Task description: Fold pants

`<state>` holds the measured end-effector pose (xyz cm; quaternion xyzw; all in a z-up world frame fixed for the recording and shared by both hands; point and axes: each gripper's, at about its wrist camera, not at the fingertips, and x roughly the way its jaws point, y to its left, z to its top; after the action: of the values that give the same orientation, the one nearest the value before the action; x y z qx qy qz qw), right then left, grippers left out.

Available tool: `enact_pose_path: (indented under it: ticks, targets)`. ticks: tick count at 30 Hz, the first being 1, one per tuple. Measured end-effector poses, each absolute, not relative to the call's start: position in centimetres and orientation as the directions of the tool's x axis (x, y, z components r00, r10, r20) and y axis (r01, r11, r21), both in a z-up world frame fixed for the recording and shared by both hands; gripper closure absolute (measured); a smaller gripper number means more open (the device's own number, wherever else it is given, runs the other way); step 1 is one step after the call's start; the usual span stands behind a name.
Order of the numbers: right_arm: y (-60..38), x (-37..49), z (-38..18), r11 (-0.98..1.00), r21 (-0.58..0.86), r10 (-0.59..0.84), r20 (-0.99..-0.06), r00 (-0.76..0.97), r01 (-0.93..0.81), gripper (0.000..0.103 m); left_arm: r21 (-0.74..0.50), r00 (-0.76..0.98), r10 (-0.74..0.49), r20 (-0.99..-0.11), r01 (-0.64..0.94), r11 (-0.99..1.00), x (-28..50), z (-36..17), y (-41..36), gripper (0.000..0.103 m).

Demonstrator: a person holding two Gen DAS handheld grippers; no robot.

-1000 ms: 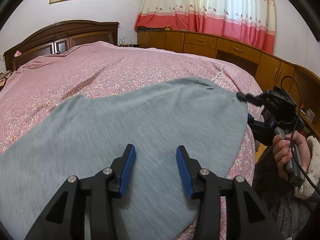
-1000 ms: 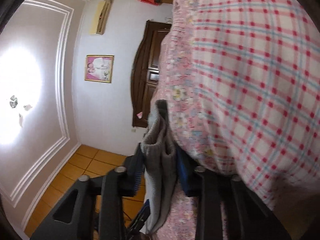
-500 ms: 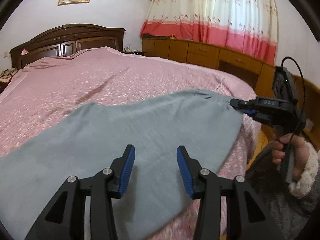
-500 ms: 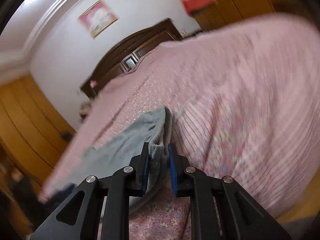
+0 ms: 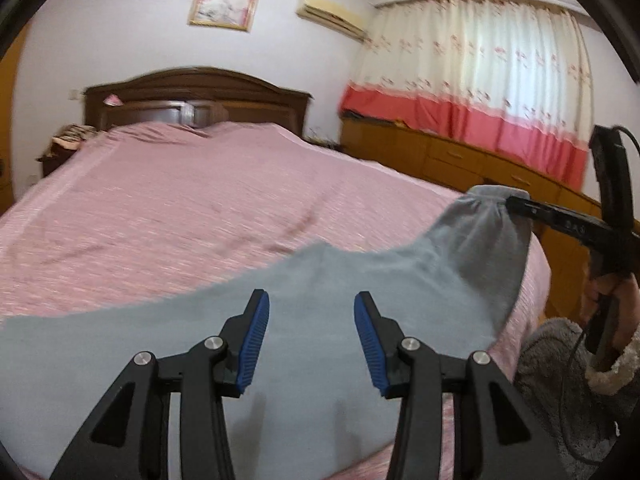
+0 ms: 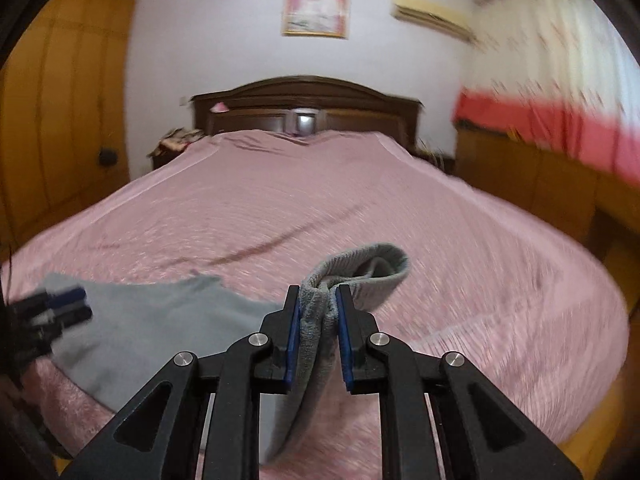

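Grey pants (image 5: 320,364) lie spread across the near edge of a pink bedspread (image 5: 192,216). My left gripper (image 5: 311,312) hovers open just above the middle of the cloth, nothing between its blue pads. In the left wrist view my right gripper (image 5: 516,205) pinches the waistband corner at the right and holds it lifted off the bed. The right wrist view shows the right gripper (image 6: 318,300) shut on the bunched grey waistband (image 6: 360,268), with the pants (image 6: 160,320) trailing down to the left. The left gripper's fingertips (image 6: 60,308) show at that view's left edge.
A dark wooden headboard (image 5: 192,96) stands at the far end of the bed. Wooden cabinets (image 5: 460,160) run along the right wall under a red and white curtain (image 5: 480,88). A hand in a fleecy sleeve (image 5: 612,344) grips the right tool's handle.
The right gripper has swung round and lifted the waistband corner up off the bed edge. The left gripper has stayed open over the pants while its view tilted upward.
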<state>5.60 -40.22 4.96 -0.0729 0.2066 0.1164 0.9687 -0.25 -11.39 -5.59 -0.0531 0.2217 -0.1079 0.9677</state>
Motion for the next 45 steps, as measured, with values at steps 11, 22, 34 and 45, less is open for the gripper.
enact_pose_path:
  ticks: [11,22,34,45]
  targets:
    - [-23.0,5.5,7.8,0.844,-0.114,0.455,-0.362,0.813,-0.523,0.086,-0.262,0.897,0.156,-0.414,-0.282,0.923,-8.2,-5.4,9.1,0.054]
    - [0.0,-2.3,-4.9,0.505,-0.339,0.622,-0.495,0.607,-0.794,0.086,-0.342,0.795,0.39,-0.464,-0.567,0.749,-16.2,-7.8,19.9,0.055]
    - [2.3,-5.5,-6.9,0.461,-0.52,0.577,-0.441,0.688,-0.719,0.086,-0.303,0.817,0.323,-0.478,-0.499,0.812,-14.8,-7.0,17.5,0.054]
    - [4.3,-6.2,-8.6,0.431,-0.573,0.554,-0.442,0.706,-0.697,0.085,-0.349,0.817,0.305,-0.489,-0.504,0.79,-15.3,-8.0,18.4,0.054]
